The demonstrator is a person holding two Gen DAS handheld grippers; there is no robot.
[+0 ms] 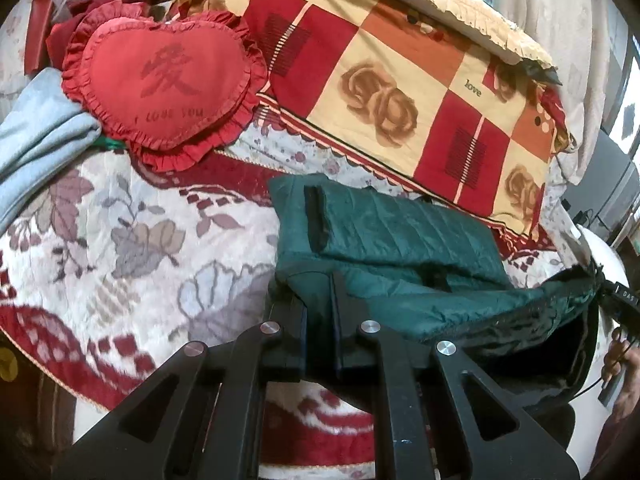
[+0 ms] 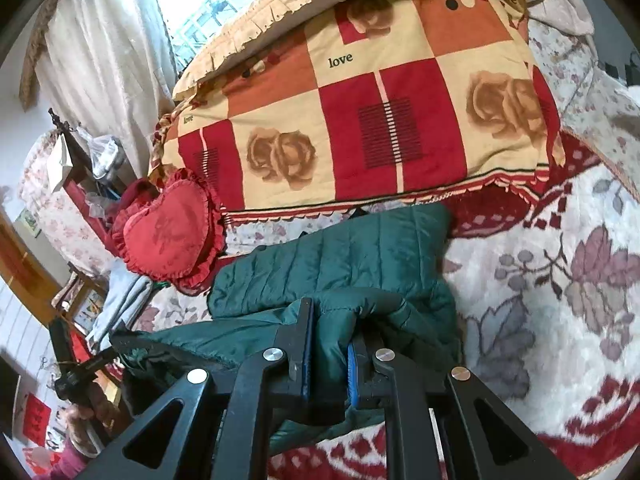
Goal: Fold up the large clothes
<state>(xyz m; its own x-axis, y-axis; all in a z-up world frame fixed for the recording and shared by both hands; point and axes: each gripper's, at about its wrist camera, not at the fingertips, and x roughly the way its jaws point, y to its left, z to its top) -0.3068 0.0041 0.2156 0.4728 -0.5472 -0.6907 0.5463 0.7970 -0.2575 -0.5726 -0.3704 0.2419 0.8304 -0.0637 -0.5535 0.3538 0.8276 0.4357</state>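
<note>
A dark green quilted jacket point(image 1: 400, 236) lies partly folded on the bed, and its near edge is lifted off the blanket. My left gripper point(image 1: 320, 288) is shut on that edge at the jacket's left corner. In the right wrist view the same jacket point(image 2: 340, 256) bunches between the fingers of my right gripper point(image 2: 332, 320), which is shut on a thick fold of it. The raised hem spans between the two grippers. Each view shows the other gripper at its edge, with a hand point(image 1: 620, 360) behind it.
A floral red-and-white blanket point(image 1: 120, 240) covers the bed. Behind the jacket sits a folded checked quilt point(image 1: 400, 80) printed with roses. A red heart cushion point(image 1: 168, 80) and a pale blue garment point(image 1: 36, 136) lie to the left. Curtains and a window point(image 2: 208, 4) are beyond.
</note>
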